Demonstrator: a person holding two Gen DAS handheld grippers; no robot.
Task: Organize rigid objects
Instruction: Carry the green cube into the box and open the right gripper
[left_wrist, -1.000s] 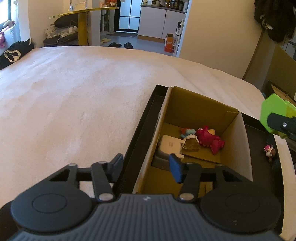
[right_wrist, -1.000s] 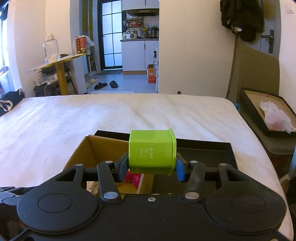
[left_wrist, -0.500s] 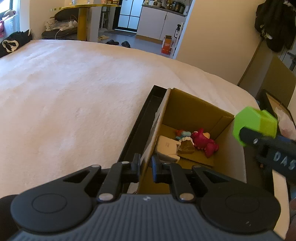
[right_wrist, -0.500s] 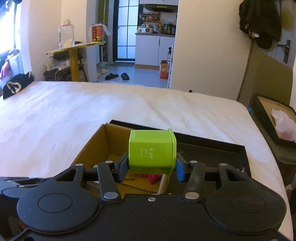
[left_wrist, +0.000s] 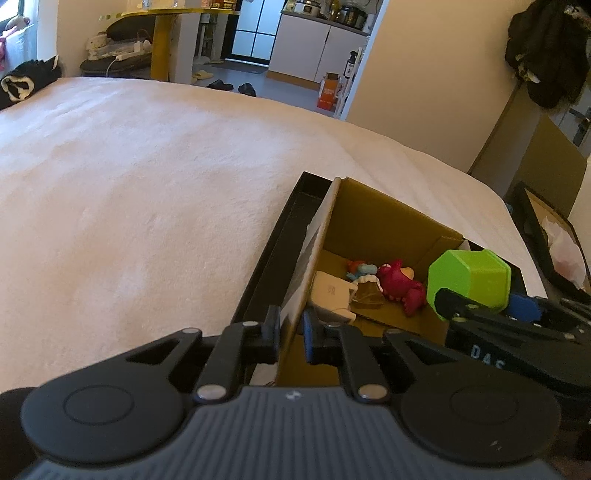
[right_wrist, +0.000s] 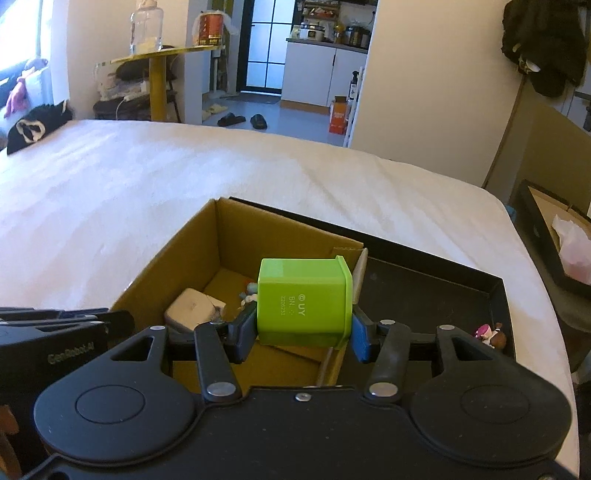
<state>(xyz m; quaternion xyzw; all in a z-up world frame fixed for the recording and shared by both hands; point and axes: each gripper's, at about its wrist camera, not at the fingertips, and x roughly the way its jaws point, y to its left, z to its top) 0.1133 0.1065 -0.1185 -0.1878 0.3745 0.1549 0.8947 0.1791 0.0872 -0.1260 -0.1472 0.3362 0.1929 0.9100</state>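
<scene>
Since 1 s ago, left gripper (left_wrist: 290, 334) pinched box (left_wrist: 384, 221) wall; right gripper (right_wrist: 301, 334) w/ green cube (right_wrist: 303, 299) now above box's right edge. Cube: rigid, light, slick; hold flat sides.

I see soft daylight entering from the window (right_wrist: 22, 62) at far left, washing the white bedspread (left_wrist: 147, 192) pale. Fisheye bending curves the frame edges; the cardboard box (right_wrist: 236, 236) interior sits shadowed, everything reasonably sharp.
</scene>
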